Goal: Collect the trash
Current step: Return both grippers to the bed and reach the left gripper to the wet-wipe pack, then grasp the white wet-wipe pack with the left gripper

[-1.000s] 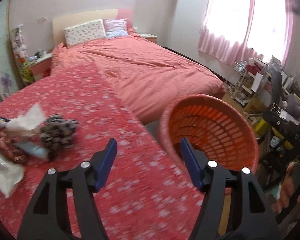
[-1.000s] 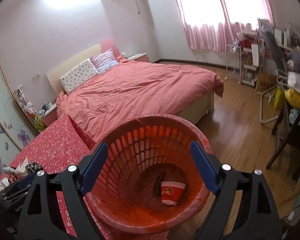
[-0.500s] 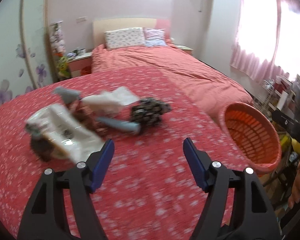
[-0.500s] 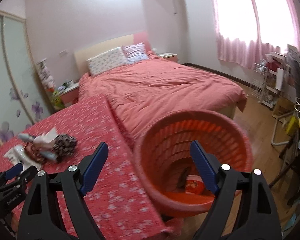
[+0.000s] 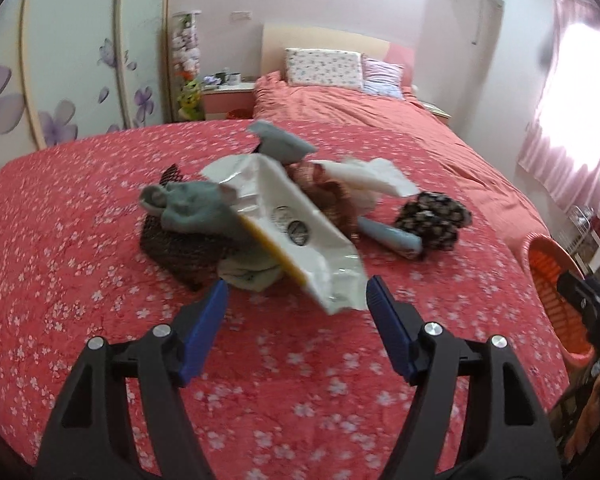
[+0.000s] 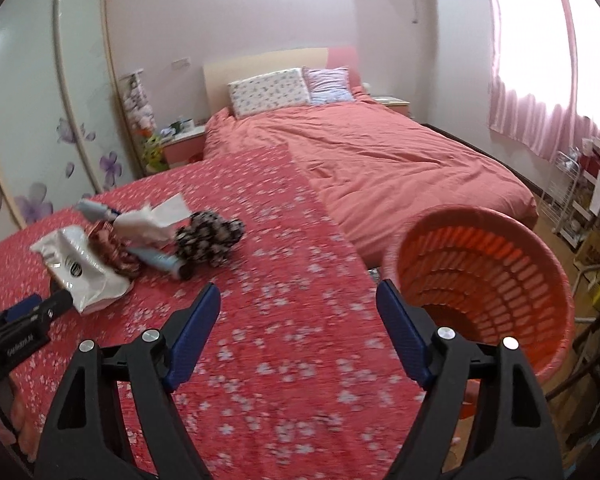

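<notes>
A heap of trash lies on the red flowered cloth: a white plastic wrapper, grey-blue socks, a brown net, white tissue, a blue tube and a dark flowered cloth ball. My left gripper is open and empty, just short of the wrapper's near end. My right gripper is open and empty over the cloth, right of the heap. The orange basket stands at its right, beyond the table edge; it also shows in the left wrist view.
A bed with a pink cover and pillows lies behind the table. A nightstand and a flowered wardrobe stand at the left. Shelves and clutter line the right wall under pink curtains.
Both grippers swung left, away from the basket and toward the heap. The left gripper moved close to the white wrapper. The basket slid to the right in both views.
</notes>
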Tool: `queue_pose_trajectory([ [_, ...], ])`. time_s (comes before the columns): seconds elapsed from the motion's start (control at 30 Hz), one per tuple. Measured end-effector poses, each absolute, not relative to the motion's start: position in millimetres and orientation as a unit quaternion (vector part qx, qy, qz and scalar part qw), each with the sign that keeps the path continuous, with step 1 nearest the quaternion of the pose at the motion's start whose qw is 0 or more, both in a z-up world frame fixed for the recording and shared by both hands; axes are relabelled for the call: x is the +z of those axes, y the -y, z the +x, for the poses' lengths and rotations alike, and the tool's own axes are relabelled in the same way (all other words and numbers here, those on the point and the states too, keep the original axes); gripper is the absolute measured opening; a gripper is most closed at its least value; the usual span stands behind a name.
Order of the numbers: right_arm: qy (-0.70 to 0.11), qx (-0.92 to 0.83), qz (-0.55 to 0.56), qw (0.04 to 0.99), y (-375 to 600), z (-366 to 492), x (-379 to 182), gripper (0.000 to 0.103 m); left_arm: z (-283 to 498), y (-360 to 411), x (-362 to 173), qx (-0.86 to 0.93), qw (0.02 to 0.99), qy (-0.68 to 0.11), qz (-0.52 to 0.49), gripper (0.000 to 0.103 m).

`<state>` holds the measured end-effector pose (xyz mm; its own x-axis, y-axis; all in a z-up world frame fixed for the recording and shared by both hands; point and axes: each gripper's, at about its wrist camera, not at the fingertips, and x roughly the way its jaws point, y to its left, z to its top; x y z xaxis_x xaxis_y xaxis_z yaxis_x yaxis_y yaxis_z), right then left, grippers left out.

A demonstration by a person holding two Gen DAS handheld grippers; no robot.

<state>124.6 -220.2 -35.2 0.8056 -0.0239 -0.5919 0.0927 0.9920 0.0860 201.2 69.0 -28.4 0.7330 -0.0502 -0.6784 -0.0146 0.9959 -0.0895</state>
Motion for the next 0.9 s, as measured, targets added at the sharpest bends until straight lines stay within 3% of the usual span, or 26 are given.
queue_pose_trajectory([
  [0.23, -0.325, -0.016, 0.037, 0.945, 198, 138, -46, 0.078, 227, -75, -42, -0.014, 0.916, -0.391, -0.093, 0.051],
  [0.37, -0.329, -0.013, 0.026, 0.944, 190, 144, -50, 0.078, 236, -70, -43, -0.018, 0.914, -0.392, -0.102, 0.046],
  [0.57, -0.336, -0.009, 0.019, 0.942, 183, 148, -54, 0.077, 250, -64, -42, -0.025, 0.916, -0.386, -0.108, 0.026],
  [0.63, -0.336, -0.008, 0.017, 0.942, 183, 149, -54, 0.077, 249, -64, -37, -0.032, 0.918, -0.38, -0.107, 0.013],
  [0.73, -0.335, -0.007, 0.017, 0.942, 181, 151, -53, 0.077, 244, -69, -29, -0.044, 0.922, -0.372, -0.099, 0.005],
  [0.9, -0.332, -0.002, 0.022, 0.943, 177, 157, -49, 0.077, 231, -81, -15, -0.05, 0.93, -0.355, -0.079, 0.003],
])
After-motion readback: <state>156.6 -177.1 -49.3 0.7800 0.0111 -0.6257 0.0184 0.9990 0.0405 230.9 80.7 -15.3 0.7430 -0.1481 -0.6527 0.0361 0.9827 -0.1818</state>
